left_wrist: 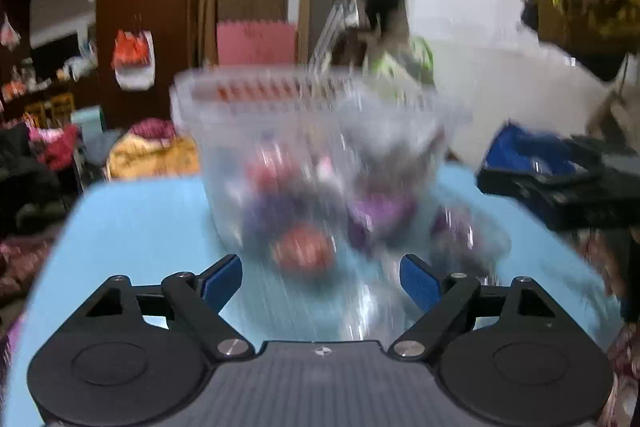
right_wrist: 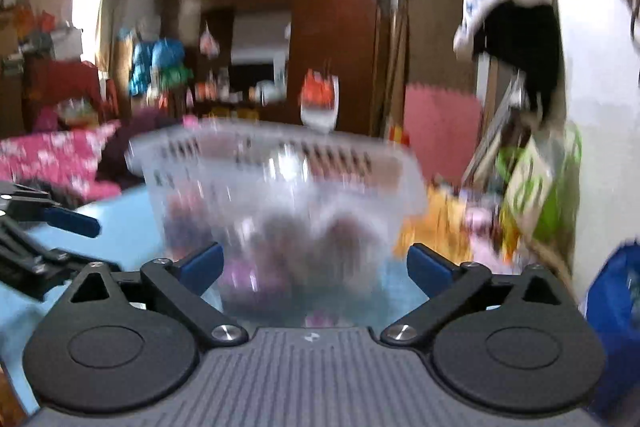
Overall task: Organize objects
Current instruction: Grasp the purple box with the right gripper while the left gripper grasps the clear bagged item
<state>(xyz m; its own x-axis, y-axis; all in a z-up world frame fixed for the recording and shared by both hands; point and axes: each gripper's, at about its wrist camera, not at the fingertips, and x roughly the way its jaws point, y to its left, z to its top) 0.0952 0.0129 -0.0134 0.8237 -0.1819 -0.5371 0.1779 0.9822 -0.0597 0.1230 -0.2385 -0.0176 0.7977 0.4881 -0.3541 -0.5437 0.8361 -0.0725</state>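
Note:
A clear plastic basket (left_wrist: 312,131) stands on a light blue table (left_wrist: 140,227), blurred in both views. Through its wall I see round things: a red ball (left_wrist: 304,251) low at the front, purple ones (left_wrist: 380,215) and another reddish one (left_wrist: 268,171). Whether the front red ball lies inside or just outside, I cannot tell. My left gripper (left_wrist: 320,267) is open in front of the basket with nothing pressed between its blue pads. My right gripper (right_wrist: 315,253) is open too, close to the basket (right_wrist: 280,195) from another side. Each gripper shows at the edge of the other's view.
A blue bag (right_wrist: 616,307) sits at the table's right side. Green and white bags (right_wrist: 536,187) and yellow stuff (right_wrist: 440,223) lie behind the basket. Clothes piles (left_wrist: 152,151), a pink blanket (right_wrist: 60,159) and dark wooden cupboards (right_wrist: 332,27) fill the room beyond.

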